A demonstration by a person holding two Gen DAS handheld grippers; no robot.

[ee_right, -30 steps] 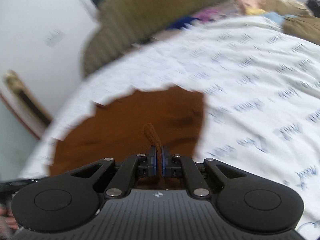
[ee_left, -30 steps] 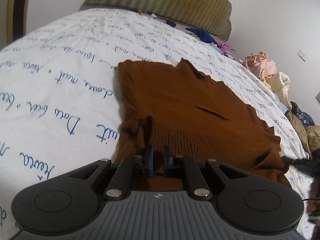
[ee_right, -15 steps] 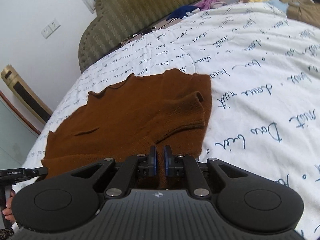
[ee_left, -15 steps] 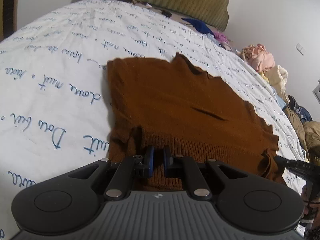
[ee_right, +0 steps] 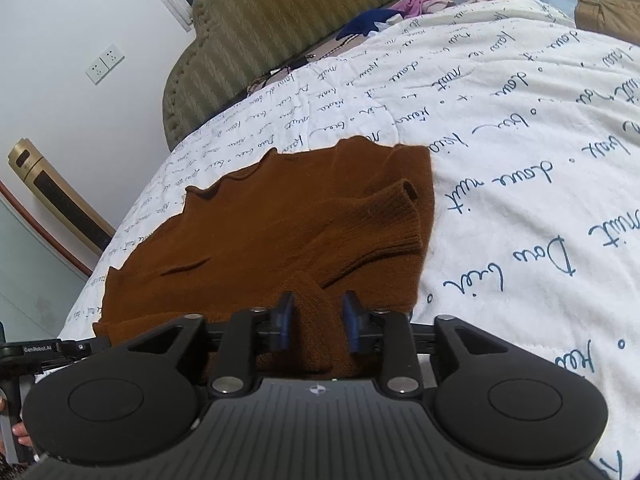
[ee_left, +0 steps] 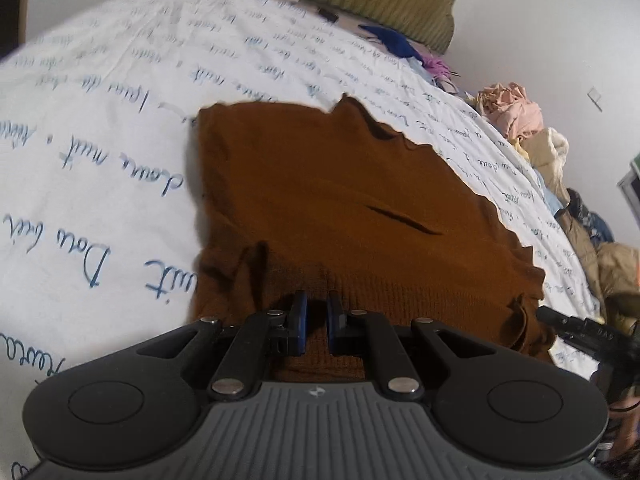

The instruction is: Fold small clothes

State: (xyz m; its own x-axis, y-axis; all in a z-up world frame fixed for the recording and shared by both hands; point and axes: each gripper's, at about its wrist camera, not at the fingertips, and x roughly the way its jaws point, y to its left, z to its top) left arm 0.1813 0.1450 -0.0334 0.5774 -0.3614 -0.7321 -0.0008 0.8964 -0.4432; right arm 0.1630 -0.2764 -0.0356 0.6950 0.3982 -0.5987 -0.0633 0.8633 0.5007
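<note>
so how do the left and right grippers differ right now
The left gripper has its jaws set narrow over the brown sweater hem; the right gripper has its jaws spread wider, with a knit fold lying between them. Whether either is pinching cloth is unclear. Both hover at the sweater's near edge.

Brown knit sweater [ee_right: 272, 232] lies partly folded, sleeve across body.

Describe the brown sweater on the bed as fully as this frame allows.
The brown sweater is a rust-brown knit lying mostly flat on the white quilt printed with blue script. Its far edge is wavy, a ribbed-cuff sleeve is folded across the body, and a dark crease crosses the middle. The ribbed near hem is bunched. The right gripper stands open with a raised fold of knit between its fingers; the left gripper is open just above the hem, and contact there cannot be told.
</note>
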